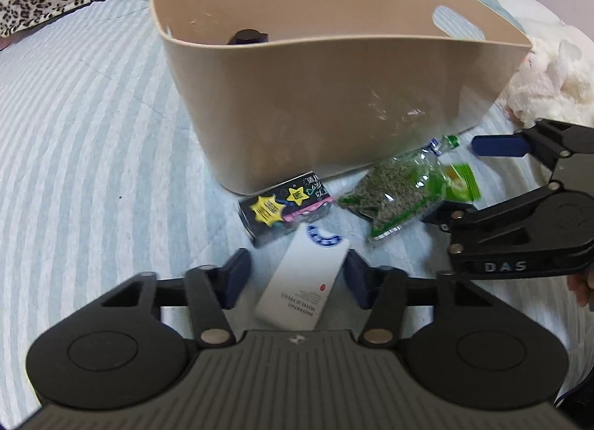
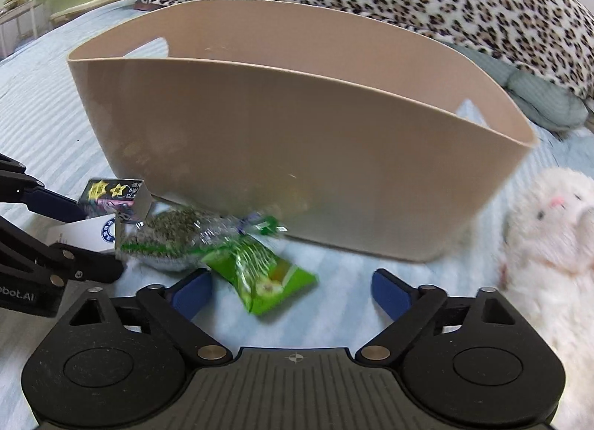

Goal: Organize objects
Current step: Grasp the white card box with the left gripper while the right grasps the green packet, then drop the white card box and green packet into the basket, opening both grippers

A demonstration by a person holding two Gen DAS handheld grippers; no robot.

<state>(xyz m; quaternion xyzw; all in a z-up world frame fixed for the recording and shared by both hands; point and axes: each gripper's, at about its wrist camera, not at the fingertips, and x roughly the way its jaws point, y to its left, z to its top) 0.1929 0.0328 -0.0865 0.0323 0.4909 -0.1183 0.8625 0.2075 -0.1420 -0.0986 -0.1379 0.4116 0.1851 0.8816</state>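
Left wrist view: the left gripper (image 1: 293, 274) is spread open around one white box (image 1: 302, 277) on the striped bedspread (image 1: 74, 133). One black carton (image 1: 284, 207) and two green packets (image 1: 401, 196) lie against one beige basket (image 1: 334, 107) holding one dark cap (image 1: 248, 37).

Right wrist view: the right gripper (image 2: 293, 294) gapes open, empty, near the green snack packet (image 2: 267, 279); one white plush toy (image 2: 549, 244) sits right of the basket (image 2: 297, 140).

Smooth, matt tan plastic is seen in the tub (image 2: 282, 155). Just before it, a glossy clear film packet (image 1: 393, 199), a printed cardboard box (image 1: 282, 207) and fluffy white plush (image 2: 549, 244) are shown on striped quilted cloth bedding (image 1: 74, 133).
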